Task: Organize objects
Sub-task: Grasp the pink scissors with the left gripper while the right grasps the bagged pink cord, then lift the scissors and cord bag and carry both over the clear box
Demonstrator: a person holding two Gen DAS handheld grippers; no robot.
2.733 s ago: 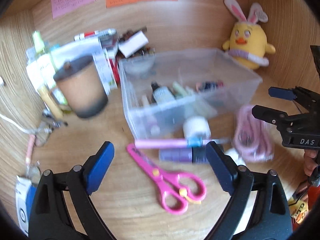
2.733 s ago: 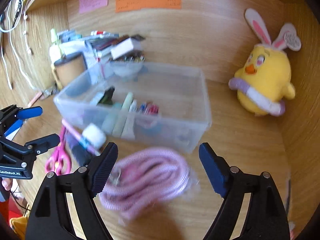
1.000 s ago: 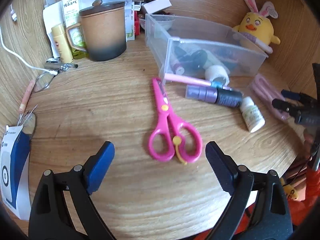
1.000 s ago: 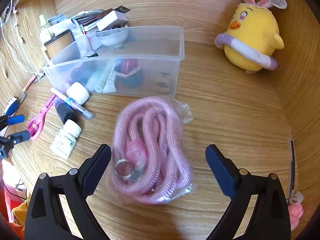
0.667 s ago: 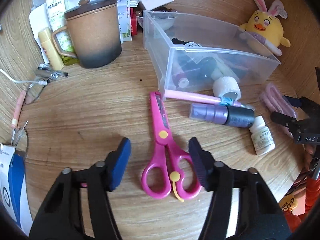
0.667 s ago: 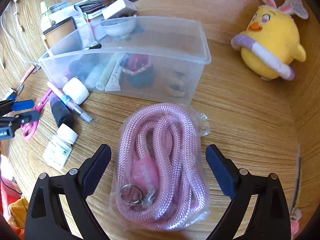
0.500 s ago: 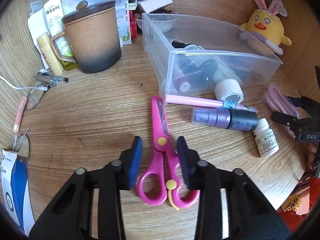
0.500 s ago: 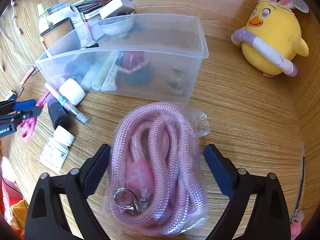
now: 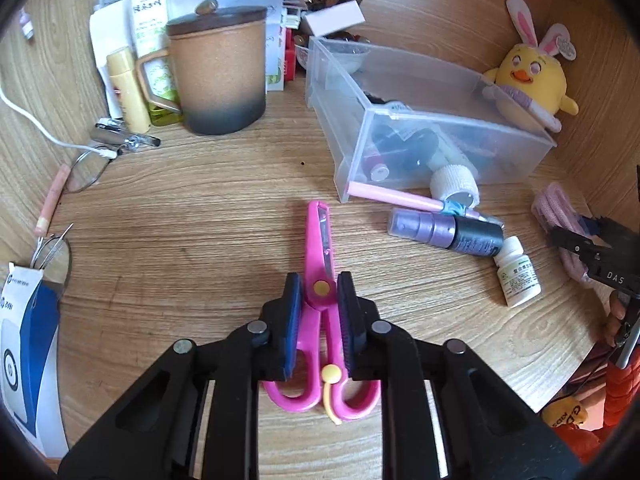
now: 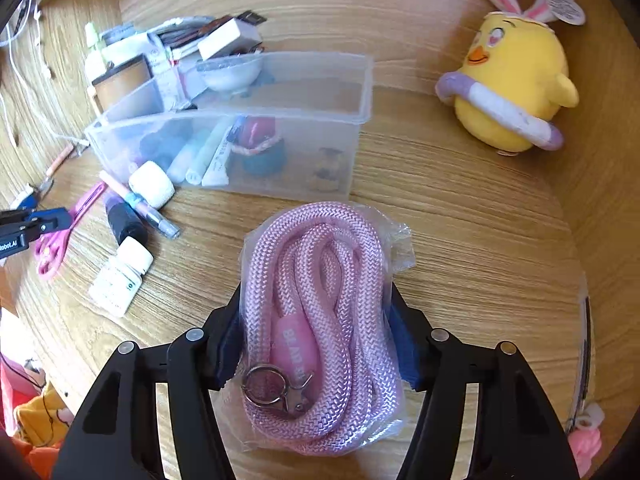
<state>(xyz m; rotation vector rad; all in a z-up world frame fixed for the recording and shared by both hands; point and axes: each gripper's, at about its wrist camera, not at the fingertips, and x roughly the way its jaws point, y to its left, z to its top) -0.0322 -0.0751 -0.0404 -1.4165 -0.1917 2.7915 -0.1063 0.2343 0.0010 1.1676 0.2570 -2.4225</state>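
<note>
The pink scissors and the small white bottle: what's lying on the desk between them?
Only bare wood lies between the pink scissors and the small white bottle, as the left wrist view shows.

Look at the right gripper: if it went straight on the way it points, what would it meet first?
The right gripper already straddles the bagged pink rope, its jaws just closing on it. Pushed on, it would probably hit the desk under the bag; the clear bin lies further ahead.

Two wrist fisheyes, close, angled down – sharing the clear bin [image 9: 440, 120], desk [image 10: 460, 208]
</note>
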